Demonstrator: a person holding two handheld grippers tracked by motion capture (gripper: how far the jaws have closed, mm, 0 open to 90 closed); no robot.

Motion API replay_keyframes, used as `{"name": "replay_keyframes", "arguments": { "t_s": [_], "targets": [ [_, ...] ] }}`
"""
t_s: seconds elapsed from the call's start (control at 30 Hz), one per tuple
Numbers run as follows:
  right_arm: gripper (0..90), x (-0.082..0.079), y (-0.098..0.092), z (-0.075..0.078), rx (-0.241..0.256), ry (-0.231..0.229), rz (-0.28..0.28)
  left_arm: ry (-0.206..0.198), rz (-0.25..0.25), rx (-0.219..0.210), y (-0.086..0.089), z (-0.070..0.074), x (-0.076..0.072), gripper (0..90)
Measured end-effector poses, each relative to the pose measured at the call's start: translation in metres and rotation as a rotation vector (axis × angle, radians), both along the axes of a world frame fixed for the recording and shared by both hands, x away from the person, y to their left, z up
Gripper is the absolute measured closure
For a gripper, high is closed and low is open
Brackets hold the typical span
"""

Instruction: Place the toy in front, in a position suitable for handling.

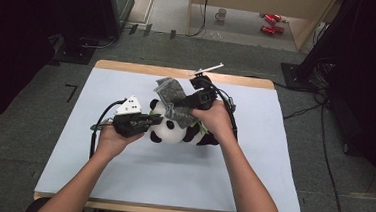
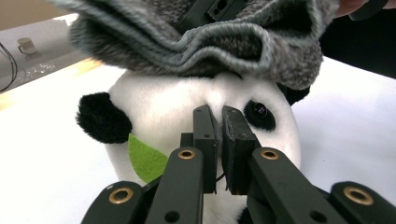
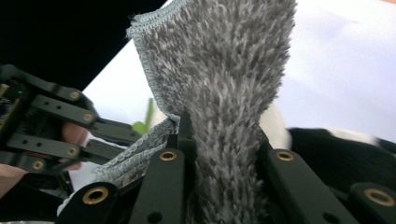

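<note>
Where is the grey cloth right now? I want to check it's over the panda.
In the high view the grey cloth sits mid-table, clamped in the right gripper and draped over the toy panda.

I see the plush panda [image 1: 174, 130] lying mid-surface [image 1: 121, 171], the cloth [image 1: 173, 102] draped on its head, a mug [image 1: 221, 14] on the floor behind.

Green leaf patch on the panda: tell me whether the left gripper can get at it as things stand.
Probably yes. The left gripper is shut against the panda's face, the leaf patch lies just beside it, uncovered; the grey cloth hangs higher.
</note>
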State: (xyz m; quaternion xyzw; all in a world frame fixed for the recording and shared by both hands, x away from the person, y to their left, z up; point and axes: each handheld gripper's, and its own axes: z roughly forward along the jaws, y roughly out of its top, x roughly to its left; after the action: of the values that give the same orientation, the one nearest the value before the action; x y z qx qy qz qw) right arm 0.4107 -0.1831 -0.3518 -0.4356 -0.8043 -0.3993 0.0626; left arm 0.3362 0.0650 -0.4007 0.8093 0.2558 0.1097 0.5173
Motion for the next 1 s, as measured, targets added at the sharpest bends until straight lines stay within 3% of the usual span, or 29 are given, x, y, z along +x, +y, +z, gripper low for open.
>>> {"name": "replay_keyframes", "arguments": {
  "t_s": [0.13,0.37,0.43,0.5,0.63,0.8,1.0],
  "targets": [
    [76.0,0.002,-0.009,-0.003,0.023,0.016,-0.013,0.0,-0.001,-0.006,0.0,0.0,0.0,86.2],
    [76.2,0.005,-0.027,-0.008,-0.015,0.01,-0.069,0.015,0.001,-0.025,0.001,-0.002,0.0,86.2],
    [76.3,0.006,-0.032,-0.009,-0.041,0.009,-0.083,0.009,0.003,-0.027,0.001,-0.002,-0.001,86.1],
    [76.4,0.008,-0.036,-0.009,-0.108,0.005,-0.105,0.006,-0.002,-0.036,-0.001,-0.001,-0.002,86.1],
    [76.5,0.007,-0.041,0.004,-0.065,0.001,-0.125,-0.001,-0.008,-0.042,-0.004,0.0,-0.004,86.0],
    [76.6,0.005,-0.026,0.027,-0.016,-0.031,-0.09,0.009,-0.002,-0.041,-0.003,-0.001,-0.003,86.0],
    [76.6,0.006,0.013,0.041,-0.004,-0.048,-0.008,0.025,0.001,-0.042,0.0,-0.001,0.0,85.9]
  ]
}}
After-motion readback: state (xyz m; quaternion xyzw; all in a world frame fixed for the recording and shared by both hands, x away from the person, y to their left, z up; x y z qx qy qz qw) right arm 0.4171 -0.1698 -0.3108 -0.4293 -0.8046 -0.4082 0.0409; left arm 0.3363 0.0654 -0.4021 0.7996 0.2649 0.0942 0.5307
